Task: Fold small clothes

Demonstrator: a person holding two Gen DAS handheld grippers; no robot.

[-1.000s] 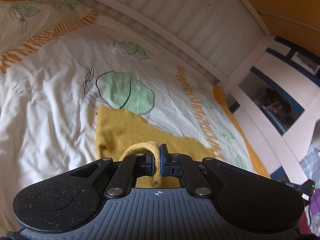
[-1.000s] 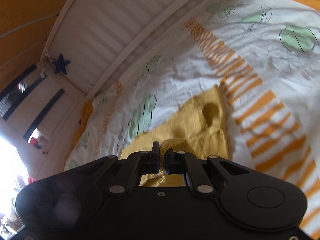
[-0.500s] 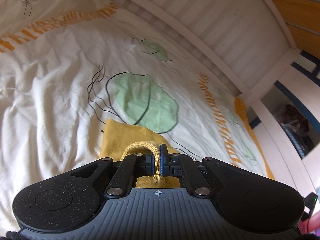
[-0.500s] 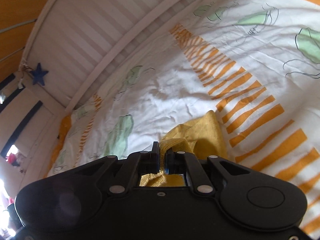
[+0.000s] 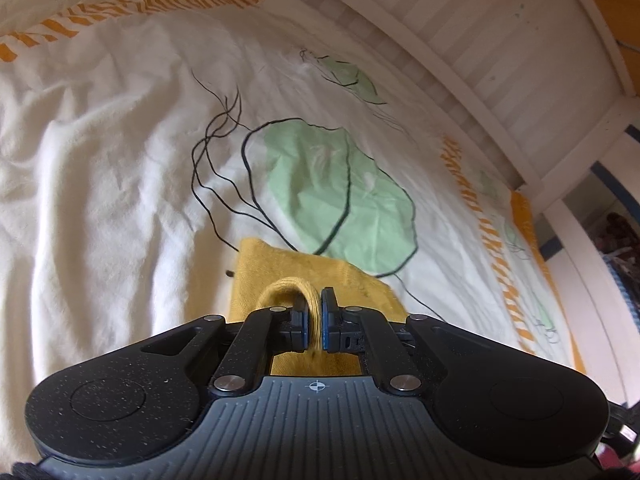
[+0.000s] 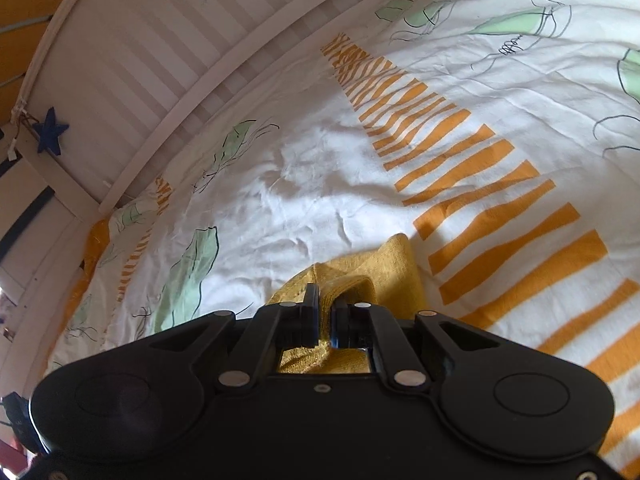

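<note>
Both claws have sunk toward the bed (image 5: 100,184); left claw (image 5: 315,322) and right claw (image 6: 325,318) each pinch the yellow garment (image 5: 304,268), its near part probably hidden beneath them.

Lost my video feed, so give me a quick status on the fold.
Left gripper shut on yellow garment. Right gripper shut on it too. Garment partly on the duvet. Nothing in the way.
</note>
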